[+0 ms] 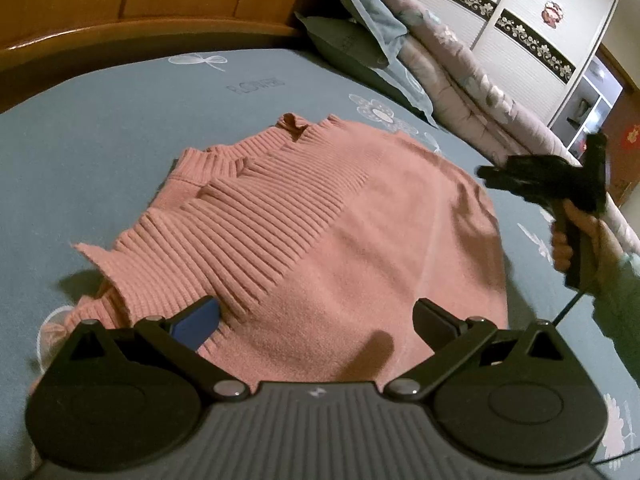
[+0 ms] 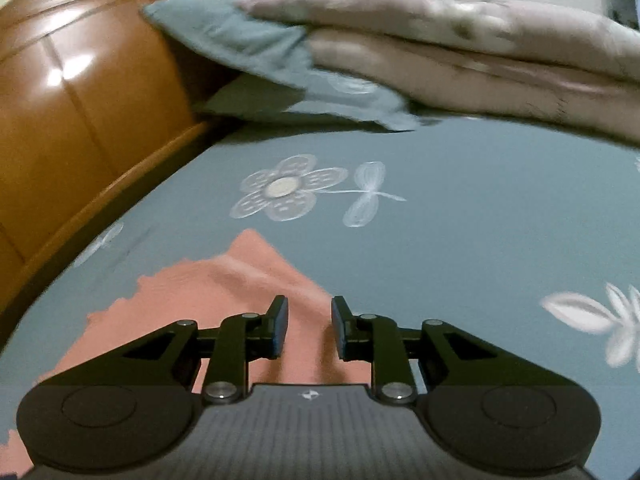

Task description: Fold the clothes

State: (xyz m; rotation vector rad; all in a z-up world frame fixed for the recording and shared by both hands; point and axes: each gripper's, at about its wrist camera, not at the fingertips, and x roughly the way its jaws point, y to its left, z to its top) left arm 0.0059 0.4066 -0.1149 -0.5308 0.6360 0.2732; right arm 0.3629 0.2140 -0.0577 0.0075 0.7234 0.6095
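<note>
A pink knit sweater point(image 1: 304, 232) lies on a bed point(image 1: 100, 140) covered with a grey-blue sheet printed with white flowers, its body partly folded into a rounded heap. Wide ribbing runs across the half toward the wooden headboard point(image 1: 120, 8), ending in a wavy, frilled edge, while the nearer half is a smoother, finer knit. The left tool point(image 1: 316, 320) hangs low over the near edge of the sweater, its jaws spread wide with nothing between them. In the left wrist view the right tool point(image 1: 492, 178) is seen off the sweater's right side, above the sheet, gripped by a hand point(image 1: 572, 236) in a pale sleeve. From the right wrist view, that tool point(image 2: 310, 328) has its jaws at a narrow gap, empty, over a pointed corner of the sweater point(image 2: 240, 280) lying flat on the sheet. A grey-blue pillow point(image 2: 240, 40) and a folded pinkish quilt point(image 2: 460, 52) sit at the head of the bed, blurred in this view.
</note>
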